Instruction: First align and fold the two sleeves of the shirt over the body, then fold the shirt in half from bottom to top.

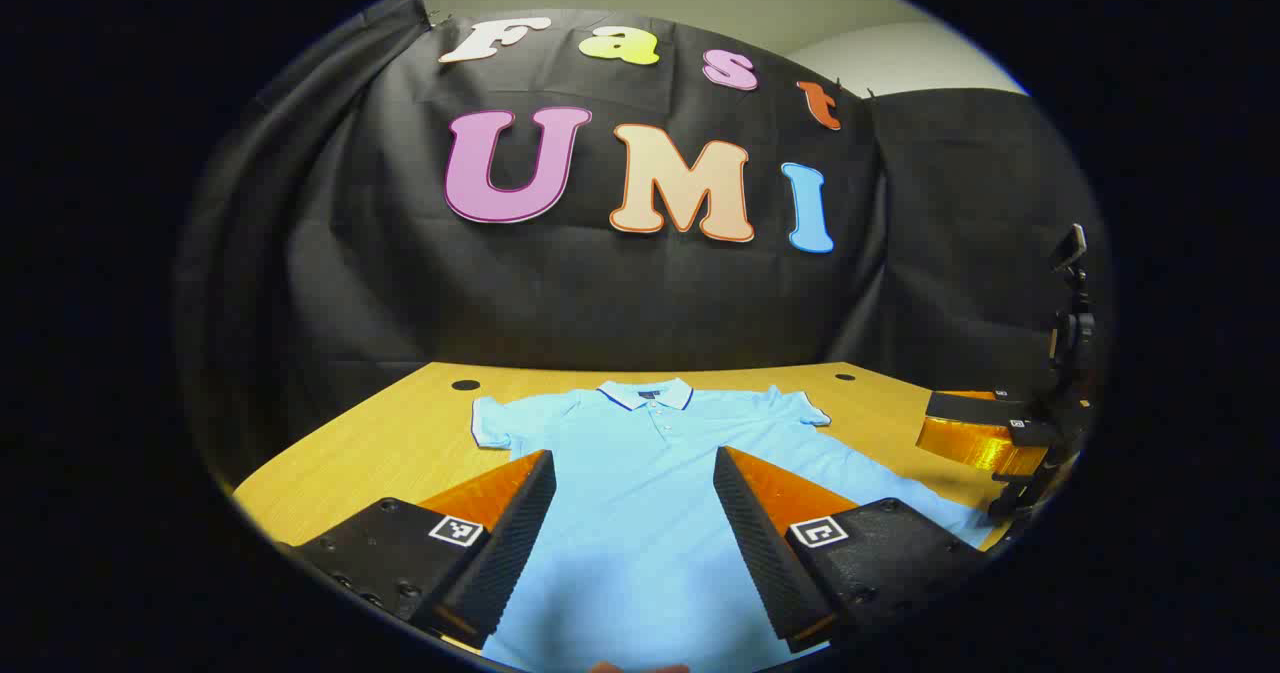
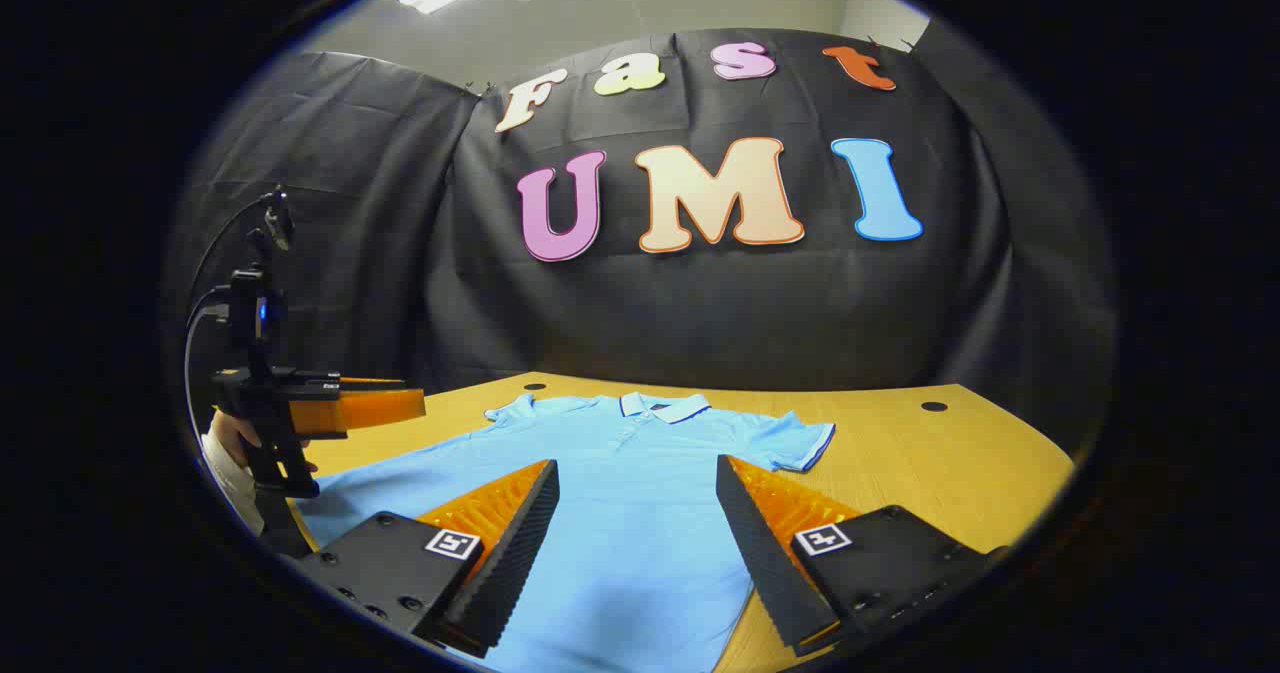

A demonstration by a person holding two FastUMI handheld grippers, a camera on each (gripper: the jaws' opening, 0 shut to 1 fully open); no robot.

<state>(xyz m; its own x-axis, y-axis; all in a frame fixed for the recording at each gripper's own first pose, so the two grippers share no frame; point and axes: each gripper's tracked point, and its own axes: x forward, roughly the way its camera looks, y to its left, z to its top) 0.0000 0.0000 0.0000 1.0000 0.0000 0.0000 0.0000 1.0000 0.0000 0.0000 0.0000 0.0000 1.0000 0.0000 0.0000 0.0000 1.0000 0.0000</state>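
1. In the left gripper view, the left gripper (image 1: 633,513) hangs with its fingers spread wide apart, holding nothing.
2. The shirt (image 1: 640,473) lies flat on the table (image 1: 400,433) just ahead of and beneath those fingers, collar (image 1: 646,394) at the far end, both sleeves spread out.
3. In the right gripper view, the right gripper (image 2: 637,523) is likewise wide open and empty above the shirt (image 2: 640,463).
4. To its left, a hand (image 2: 232,440) holds the other gripper.

The shirt (image 1: 640,473) is plain light blue, its collar (image 1: 646,394) and sleeve cuffs edged in white and dark navy; the table (image 2: 930,463) is yellowish wood-grain
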